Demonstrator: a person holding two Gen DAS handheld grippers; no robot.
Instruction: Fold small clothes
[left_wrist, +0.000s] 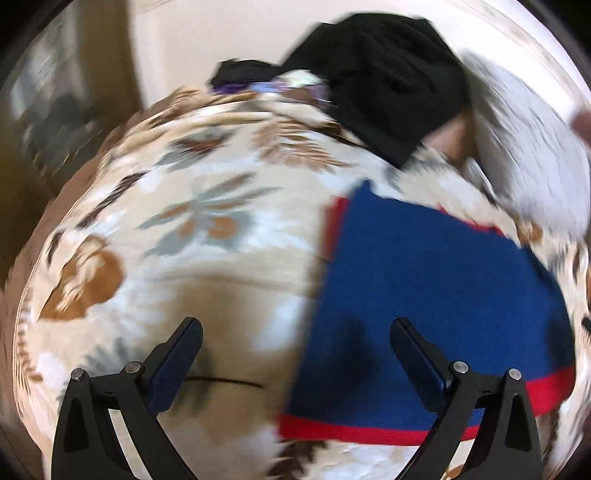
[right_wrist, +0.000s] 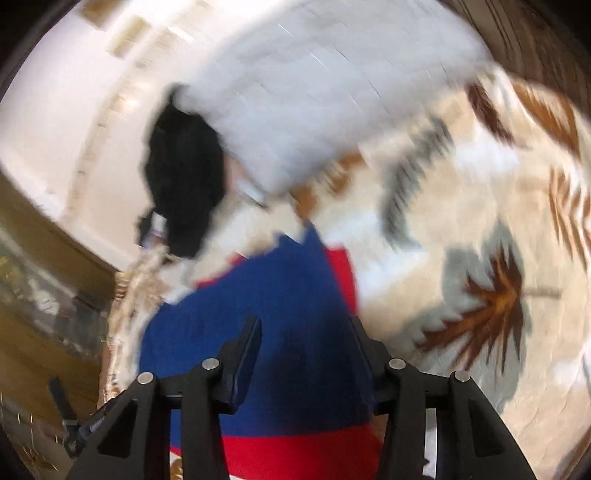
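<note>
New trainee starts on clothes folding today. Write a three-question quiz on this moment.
1. True or false: the left hand-held gripper grips the blue garment.
2. What colour trims that garment?
3. Beside the white pillow lies: A) black clothing B) a yellow towel C) a green cap.

Key: 1 false, it is open with nothing between its fingers. 2 red. 3 A.

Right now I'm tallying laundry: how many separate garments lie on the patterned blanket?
3: a blue garment with red trim nearest, a black garment bunched at the far edge, a white garment beside it. More may hide underneath.
</note>
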